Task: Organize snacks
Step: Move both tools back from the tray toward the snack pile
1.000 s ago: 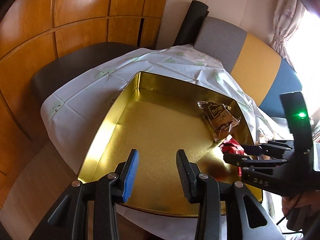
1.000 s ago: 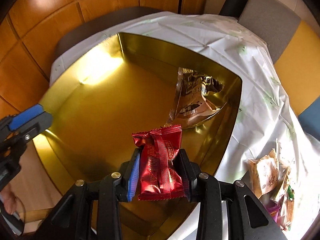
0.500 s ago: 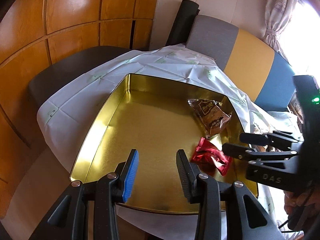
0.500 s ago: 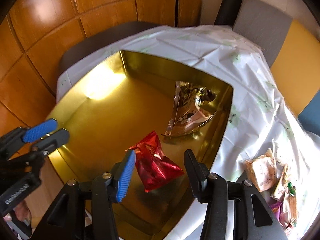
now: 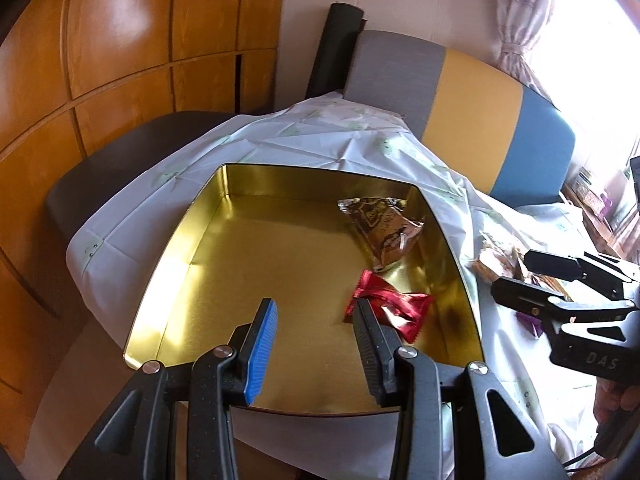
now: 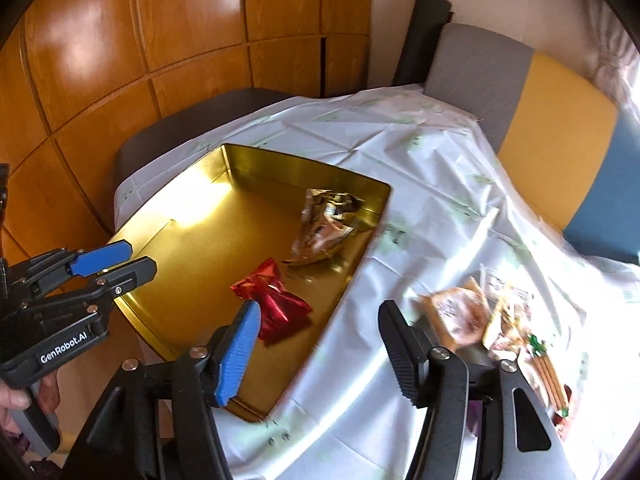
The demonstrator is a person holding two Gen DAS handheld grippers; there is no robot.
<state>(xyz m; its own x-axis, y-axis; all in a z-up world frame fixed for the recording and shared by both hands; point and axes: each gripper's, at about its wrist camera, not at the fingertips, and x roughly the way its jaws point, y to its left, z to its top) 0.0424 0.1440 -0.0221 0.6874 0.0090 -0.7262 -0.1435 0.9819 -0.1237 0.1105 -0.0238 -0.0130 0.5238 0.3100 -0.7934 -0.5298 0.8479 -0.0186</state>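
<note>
A gold tin tray (image 5: 208,248) (image 6: 192,216) lies on a white tablecloth. Inside it are a brown snack packet (image 5: 384,228) (image 6: 324,224) and a red snack packet (image 5: 396,308) (image 6: 276,304), lying loose. My left gripper (image 5: 314,336) is open and empty above the tray's near edge; it also shows in the right wrist view (image 6: 116,260). My right gripper (image 6: 320,332) is open and empty, above the tray's right rim; it also shows in the left wrist view (image 5: 520,276). A pile of loose snacks (image 6: 480,316) lies on the cloth to the right of the tray.
A grey, yellow and blue sofa back (image 5: 472,120) stands behind the table. A dark chair (image 5: 120,168) is at the left, in front of wooden wall panels (image 5: 120,40). The tablecloth (image 6: 420,184) hangs over the table's edges.
My right gripper opened and let go of the red packet, which now lies in the tray. The gripper then drew back and to the right, toward the snack pile.
</note>
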